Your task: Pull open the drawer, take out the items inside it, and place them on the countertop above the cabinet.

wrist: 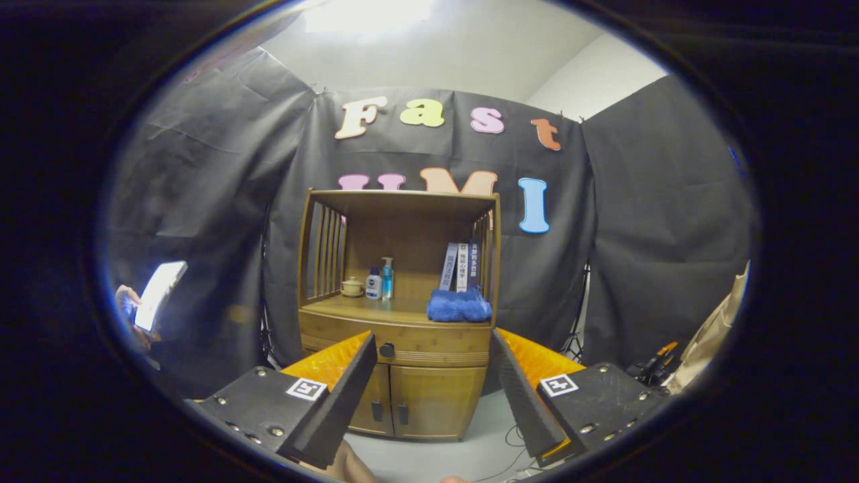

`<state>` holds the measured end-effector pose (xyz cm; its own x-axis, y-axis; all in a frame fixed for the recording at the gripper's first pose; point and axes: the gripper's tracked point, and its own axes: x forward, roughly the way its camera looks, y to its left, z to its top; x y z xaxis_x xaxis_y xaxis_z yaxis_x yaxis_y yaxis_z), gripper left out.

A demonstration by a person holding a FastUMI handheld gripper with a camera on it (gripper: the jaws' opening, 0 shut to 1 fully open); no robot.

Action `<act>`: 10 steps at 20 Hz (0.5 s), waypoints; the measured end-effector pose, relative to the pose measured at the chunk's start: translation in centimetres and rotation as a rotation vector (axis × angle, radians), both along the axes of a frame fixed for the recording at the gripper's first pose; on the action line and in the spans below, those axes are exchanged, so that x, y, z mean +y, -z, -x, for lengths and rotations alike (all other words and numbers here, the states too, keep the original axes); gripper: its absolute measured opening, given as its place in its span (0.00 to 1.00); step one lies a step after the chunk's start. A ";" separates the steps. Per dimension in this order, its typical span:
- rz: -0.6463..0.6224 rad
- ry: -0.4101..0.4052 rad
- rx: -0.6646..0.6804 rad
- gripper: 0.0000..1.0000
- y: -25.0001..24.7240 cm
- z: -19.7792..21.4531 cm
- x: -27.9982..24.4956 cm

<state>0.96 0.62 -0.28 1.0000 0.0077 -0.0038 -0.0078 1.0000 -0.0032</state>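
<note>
A wooden cabinet (402, 322) stands ahead against the booth wall. Its drawer (429, 349) is closed, with a dark round knob (386, 349) at its left part. The countertop (376, 310) above the drawer carries a small ceramic jar (351, 286), a white bottle (374, 284), a blue pump bottle (387, 278), several books (462, 266) and a blue fluffy cloth (459, 306). My gripper (433, 349) is open, well short of the cabinet, with nothing between its fingers; the knob sits just right of the left fingertip (366, 349). What the drawer holds is hidden.
Two lower doors (411, 401) with dark handles sit under the drawer. Cables (513, 446) trail on the pale floor at the cabinet's right. A person's hand holds a lit screen (158, 294) off to the left. Tools and a beige cloth (711, 332) lie at the right.
</note>
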 end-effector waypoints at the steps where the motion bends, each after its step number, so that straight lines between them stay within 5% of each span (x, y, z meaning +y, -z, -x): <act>1: -0.001 -0.008 0.001 1.00 0.2 -0.5 0.3; 10: 0.009 -0.099 0.004 1.00 3.3 -9.5 5.0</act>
<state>10.48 5.65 -3.61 0.9943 0.1062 -0.0083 -0.1063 0.9943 -0.0116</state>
